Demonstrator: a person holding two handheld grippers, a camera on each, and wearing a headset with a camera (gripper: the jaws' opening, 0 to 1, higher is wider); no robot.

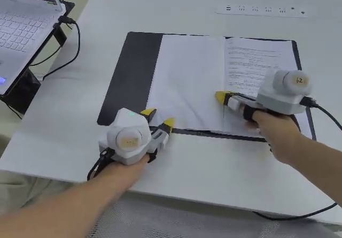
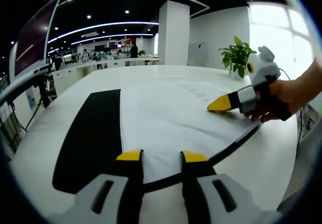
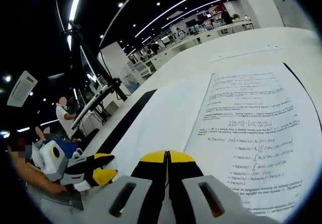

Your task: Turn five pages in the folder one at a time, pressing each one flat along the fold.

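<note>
Fingertips [image 1: 223,95] (right gripper [image 1: 220,97], together) at fold [image 1: 224,69]

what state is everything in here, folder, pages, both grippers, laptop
folder: open, lying flat
blank page: flat, left of the fold
printed page: flat, right of the fold
left gripper: jaws open, at the folder's near edge
right gripper: jaws shut, tips down by the fold
laptop: open, screen lit
</note>
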